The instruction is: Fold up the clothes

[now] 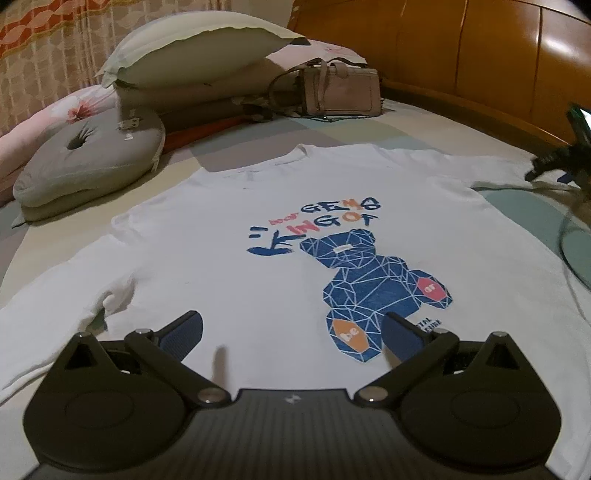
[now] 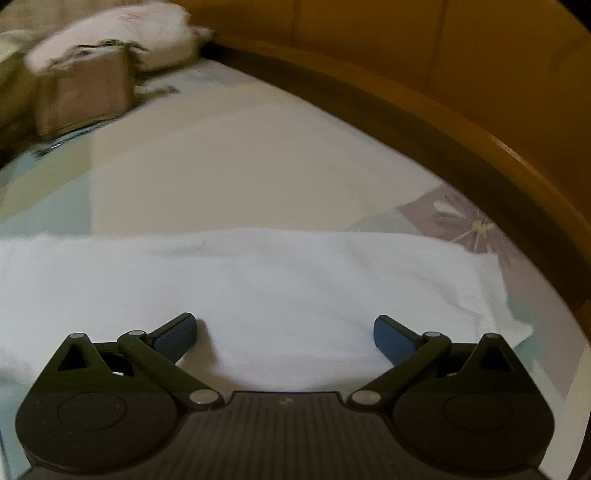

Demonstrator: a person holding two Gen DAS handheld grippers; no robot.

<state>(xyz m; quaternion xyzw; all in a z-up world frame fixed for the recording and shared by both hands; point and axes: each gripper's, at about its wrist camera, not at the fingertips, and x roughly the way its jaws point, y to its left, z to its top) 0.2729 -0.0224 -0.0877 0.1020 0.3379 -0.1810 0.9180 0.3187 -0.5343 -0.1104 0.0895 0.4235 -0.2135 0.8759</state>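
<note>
Left gripper low over shirt hem, jaws spread wide, nothing held. Right gripper likewise wide apart, hovering over right sleeve, empty. White shirt lies flat, print up, mid-bed, sleeves out toward both side edges, collar toward far end. Beyond collar: handbag, pillows, grey cushion at far-left corner of bed. Folding looks not begun. Next, likely: pinch sleeve, carry it across chest.

Smeared by motion blur: handbag and pillow at right-wrist view's top left; T-shirt's sleeve cropped.
</note>
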